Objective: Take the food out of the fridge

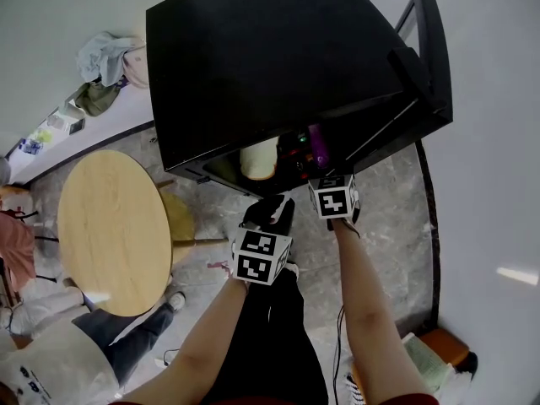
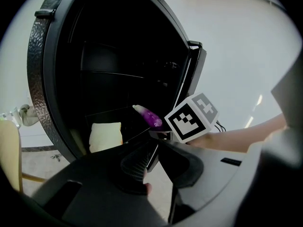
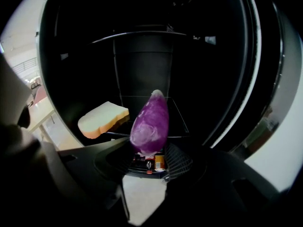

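Purple food item, eggplant-like (image 3: 150, 124), is clamped at its lower end between the right gripper (image 3: 149, 157) fingers at frame centre, in the mouth of the open black fridge (image 1: 253, 57). A bread slice (image 3: 102, 118) lies on the shelf at centre left, apart from it. The left gripper (image 2: 154, 167) fingers are parted with nothing between, outside the fridge. Judgement: withdraw straight back, keeping the tip clear of bread and door edge. The grip sits near one end, so avoid twisting. The bread would suit the free left gripper.

Glossy purple eggplant (image 3: 150, 126) with pale tip between black jaws of the right gripper (image 3: 149, 159), cream bread slice (image 3: 102, 118) with tan crust left of them, black fridge (image 3: 142, 56) interior beyond
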Demonstrator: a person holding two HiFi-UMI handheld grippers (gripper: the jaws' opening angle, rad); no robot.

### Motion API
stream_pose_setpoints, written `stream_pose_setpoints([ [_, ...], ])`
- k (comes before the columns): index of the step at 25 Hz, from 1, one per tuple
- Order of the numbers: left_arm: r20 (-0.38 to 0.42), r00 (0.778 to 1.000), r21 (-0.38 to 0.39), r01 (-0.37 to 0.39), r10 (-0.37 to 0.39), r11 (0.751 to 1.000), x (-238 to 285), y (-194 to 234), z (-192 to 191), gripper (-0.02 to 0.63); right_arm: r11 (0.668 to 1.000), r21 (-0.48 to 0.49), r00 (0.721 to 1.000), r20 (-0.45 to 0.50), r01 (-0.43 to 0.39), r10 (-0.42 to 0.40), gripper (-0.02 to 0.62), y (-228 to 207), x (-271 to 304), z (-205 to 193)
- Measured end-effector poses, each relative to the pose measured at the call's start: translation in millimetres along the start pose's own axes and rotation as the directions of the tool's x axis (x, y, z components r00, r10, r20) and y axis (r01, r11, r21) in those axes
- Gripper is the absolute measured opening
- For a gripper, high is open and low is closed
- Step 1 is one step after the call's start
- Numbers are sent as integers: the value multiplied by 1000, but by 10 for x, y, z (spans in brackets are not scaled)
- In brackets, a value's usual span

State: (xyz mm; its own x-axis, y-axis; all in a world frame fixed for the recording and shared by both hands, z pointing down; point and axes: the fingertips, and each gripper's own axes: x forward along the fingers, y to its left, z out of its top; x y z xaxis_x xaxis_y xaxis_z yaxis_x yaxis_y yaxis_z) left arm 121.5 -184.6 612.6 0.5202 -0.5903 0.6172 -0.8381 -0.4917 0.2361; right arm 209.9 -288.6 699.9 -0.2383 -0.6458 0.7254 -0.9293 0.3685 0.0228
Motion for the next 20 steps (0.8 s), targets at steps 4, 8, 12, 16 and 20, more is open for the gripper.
stream_pose_setpoints([
  [4,10,1000,1,10,-10,1000,-49,-68,27,61,1000,-6,1000,18,0,0,199,46,-121,-49],
  [8,19,1000,2,16,-16,1000,-100,-100,52,61,1000,14,999,40,-11,10,199,141,-322,2],
  [12,31,999,6,27,-27,1000,-153,-152,92,61,1000,15,998,59,-10,9,198,203,-485,0],
  [16,33,999,10,41,-42,999,-238,-229,124,61,999,29,998,64,-27,25,198,290,-664,-15],
  [20,31,998,17,49,-50,999,-347,-285,171,61,999,30,997,72,-30,27,198,326,-813,37],
])
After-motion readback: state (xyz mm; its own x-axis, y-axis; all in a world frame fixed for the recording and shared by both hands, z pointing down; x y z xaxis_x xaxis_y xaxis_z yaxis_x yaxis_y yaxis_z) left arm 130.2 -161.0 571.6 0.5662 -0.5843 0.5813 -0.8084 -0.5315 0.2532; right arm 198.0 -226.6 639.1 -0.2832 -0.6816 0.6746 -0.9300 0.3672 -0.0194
